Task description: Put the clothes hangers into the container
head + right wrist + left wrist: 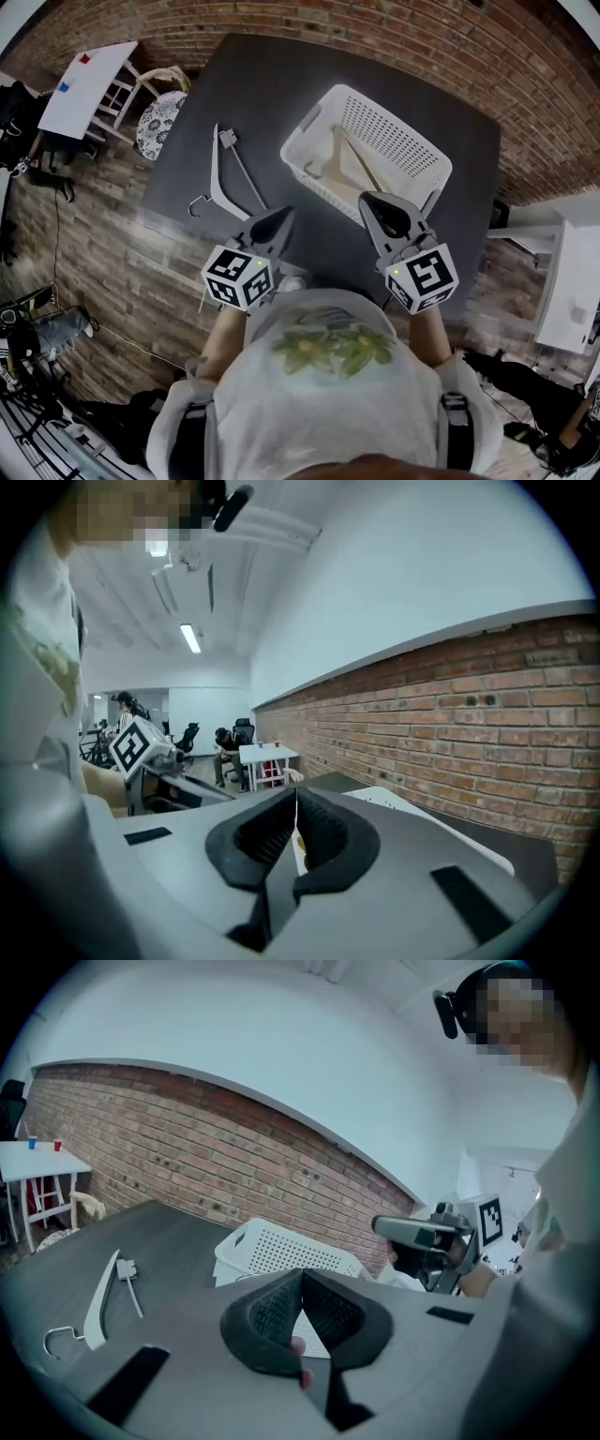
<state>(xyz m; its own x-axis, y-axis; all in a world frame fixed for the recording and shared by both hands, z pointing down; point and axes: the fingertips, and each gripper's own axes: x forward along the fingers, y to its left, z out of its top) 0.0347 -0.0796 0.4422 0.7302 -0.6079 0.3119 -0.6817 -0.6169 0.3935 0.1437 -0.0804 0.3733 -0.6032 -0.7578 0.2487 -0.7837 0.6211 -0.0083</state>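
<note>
Left tool (278, 219) and right tool (374, 203) are held shut, empty. A white plastic clothes hanger (217, 174) is seen on the dark tabletop (272, 84), left of the white perforated basket (394, 141); jaws should be opened before its neck is gripped.

Worktop (281, 84): smooth, matt dark grey. Container (398, 141): white perforated plastic. Wooden hanger (349, 161): pale, smooth. White hanger (217, 178), left edge: plastic, with metal hook (195, 206).
</note>
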